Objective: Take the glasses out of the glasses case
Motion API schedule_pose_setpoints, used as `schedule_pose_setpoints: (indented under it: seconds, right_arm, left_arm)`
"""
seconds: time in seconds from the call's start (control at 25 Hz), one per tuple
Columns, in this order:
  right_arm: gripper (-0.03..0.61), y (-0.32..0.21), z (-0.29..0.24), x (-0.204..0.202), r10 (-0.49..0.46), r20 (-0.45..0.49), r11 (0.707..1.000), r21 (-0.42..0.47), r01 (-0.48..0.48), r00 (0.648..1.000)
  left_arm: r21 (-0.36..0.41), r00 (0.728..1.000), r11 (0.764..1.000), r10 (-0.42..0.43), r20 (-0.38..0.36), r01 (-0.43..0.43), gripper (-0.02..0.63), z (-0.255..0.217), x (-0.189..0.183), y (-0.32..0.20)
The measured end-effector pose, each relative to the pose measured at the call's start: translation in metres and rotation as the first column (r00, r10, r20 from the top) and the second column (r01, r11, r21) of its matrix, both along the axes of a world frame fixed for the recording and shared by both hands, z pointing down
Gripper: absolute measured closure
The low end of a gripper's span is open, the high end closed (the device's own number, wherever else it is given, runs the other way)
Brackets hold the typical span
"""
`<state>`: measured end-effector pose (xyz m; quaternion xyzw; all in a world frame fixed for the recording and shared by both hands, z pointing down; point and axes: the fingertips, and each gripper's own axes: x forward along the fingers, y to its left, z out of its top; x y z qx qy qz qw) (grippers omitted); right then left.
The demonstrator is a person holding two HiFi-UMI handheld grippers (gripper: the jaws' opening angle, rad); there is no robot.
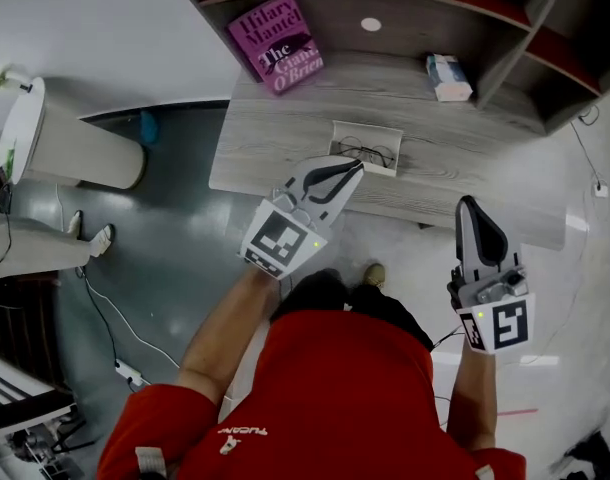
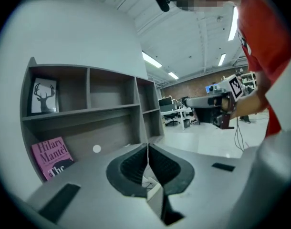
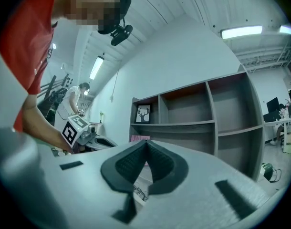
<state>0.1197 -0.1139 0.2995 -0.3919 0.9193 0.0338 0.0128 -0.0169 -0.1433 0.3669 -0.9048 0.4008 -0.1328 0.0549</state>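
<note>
Head view, case: the open glasses case (image 1: pixel 341 134) lay on the worktop (image 1: pixel 285 138) with the glasses (image 1: pixel 365 152) inside, its long side along the front edge.
Head view, nearer hand: the left hand-held gripper (image 1: pixel 351 169) pointed at the case from just beside it. The right hand-held gripper (image 1: pixel 468 204) was well apart.
Head view, surroundings: a book (image 1: pixel 278 43) and a small box (image 1: pixel 448 76) lay farther back, and I judged them not in the way.
Left gripper view: the jaws were pressed together and empty, with the case just below the tips.
Right gripper view: the jaws were together and held nothing, with the glasses low and ahead.

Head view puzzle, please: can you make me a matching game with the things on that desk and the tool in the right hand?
Things:
1 pink book
2 glasses
3 small box
4 right tool

Place or state:
A shut, empty
B lying in the open case
C back right of the desk
D back left of the desk

Pairs: 1-D, 2-B, 3-C, 4-A
</note>
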Motion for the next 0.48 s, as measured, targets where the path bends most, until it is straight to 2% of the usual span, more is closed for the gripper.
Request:
schedule_pose_setpoints:
  seconds: [0.24,0.48]
  right_arm:
    - [0.574,-0.02,0.012,0.0,0.024,-0.015,0.999,-0.03,-0.024,1.0]
    - [0.574,-0.039,0.021,0.0,0.069,-0.029,0.995,-0.068,-0.071,0.997]
  left_arm:
    - [-0.123,0.983,0.989,0.097,0.157,-0.078,0.601,0.047,0.009,-0.038]
    - [-0.278,0.926,0.952,0.215,0.31,-0.128,0.594,0.101,0.008,-0.064]
